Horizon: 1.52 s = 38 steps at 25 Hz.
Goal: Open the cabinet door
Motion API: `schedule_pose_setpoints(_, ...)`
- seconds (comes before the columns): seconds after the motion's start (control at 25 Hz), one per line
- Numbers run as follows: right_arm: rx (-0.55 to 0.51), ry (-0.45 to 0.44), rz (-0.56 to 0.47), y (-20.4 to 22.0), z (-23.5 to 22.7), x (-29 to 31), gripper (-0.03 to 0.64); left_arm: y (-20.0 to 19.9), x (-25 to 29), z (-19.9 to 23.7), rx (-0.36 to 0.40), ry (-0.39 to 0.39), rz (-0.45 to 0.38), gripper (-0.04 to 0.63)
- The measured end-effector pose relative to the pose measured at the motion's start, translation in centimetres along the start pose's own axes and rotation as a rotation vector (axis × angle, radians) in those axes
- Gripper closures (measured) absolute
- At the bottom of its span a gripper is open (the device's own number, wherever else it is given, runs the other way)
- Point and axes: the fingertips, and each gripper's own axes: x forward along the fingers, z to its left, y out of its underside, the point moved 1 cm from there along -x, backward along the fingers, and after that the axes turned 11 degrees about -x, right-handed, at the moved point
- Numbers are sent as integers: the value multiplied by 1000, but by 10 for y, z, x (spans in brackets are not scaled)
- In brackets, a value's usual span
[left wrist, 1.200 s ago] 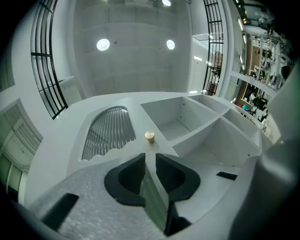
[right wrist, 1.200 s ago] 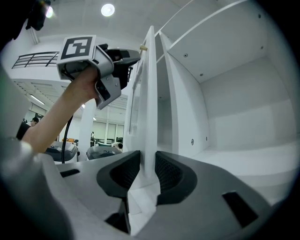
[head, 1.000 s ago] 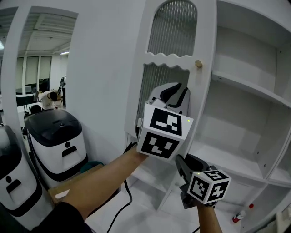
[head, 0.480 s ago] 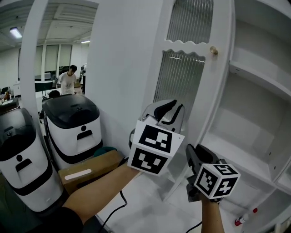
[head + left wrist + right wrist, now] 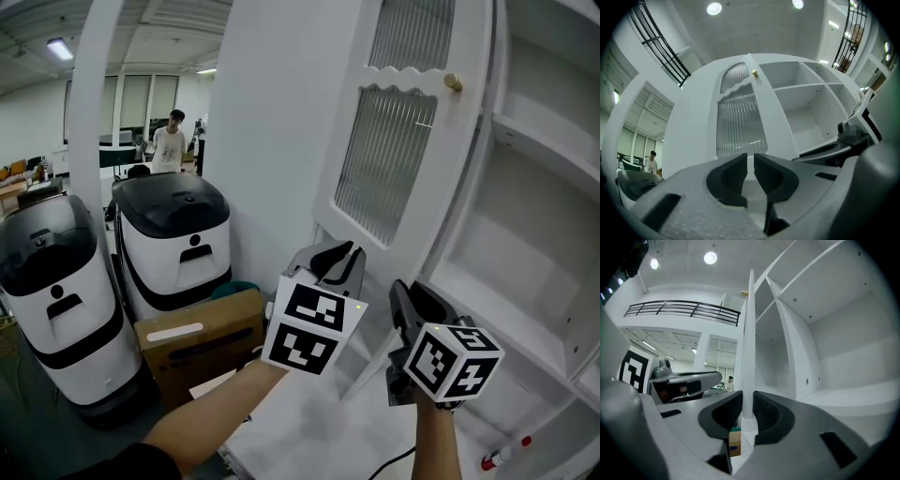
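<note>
The white cabinet door (image 5: 394,159) with ribbed glass panels and a small brass knob (image 5: 453,82) stands swung out from the cabinet. My right gripper (image 5: 403,298) is at the door's free edge, low down. In the right gripper view that edge (image 5: 749,343) runs between the pads of the right gripper (image 5: 747,406); its jaws are closing and touch it on both sides. My left gripper (image 5: 339,255) hangs in front of the lower panel, apart from it. In the left gripper view the left gripper (image 5: 750,161) is shut on nothing, below the door (image 5: 738,117).
Open cabinet shelves (image 5: 544,141) lie right of the door. Two white-and-black machines (image 5: 173,239) (image 5: 56,291) and a cardboard box (image 5: 202,342) stand on the left. A person (image 5: 170,141) stands far back. A red-tipped pen (image 5: 502,454) lies at the bottom right.
My left gripper has sunk down from the ribbed panel. The right gripper has stayed at the door's edge. More of the room at the left has come into view.
</note>
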Motion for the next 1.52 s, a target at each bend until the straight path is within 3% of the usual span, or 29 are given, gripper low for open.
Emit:
schedule_pose_setpoints(0.32, 5, -35, -21, -2, 12, -4, 545, 11, -26, 9, 3, -105, 35, 558)
schedule_pose_setpoints(0.52, 5, -52, -37, -4, 17, -6, 548, 16, -34, 6, -5, -123, 57, 569)
schedule_pose_setpoints(0.72, 4, -71, -48, -6, 25, -6, 548, 22, -43, 9, 45, -153, 84, 577)
schedule_pose_setpoints(1.52, -15, -136, -57, -18, 82, -6, 546, 25, -77, 28, -16, -140, 85, 578)
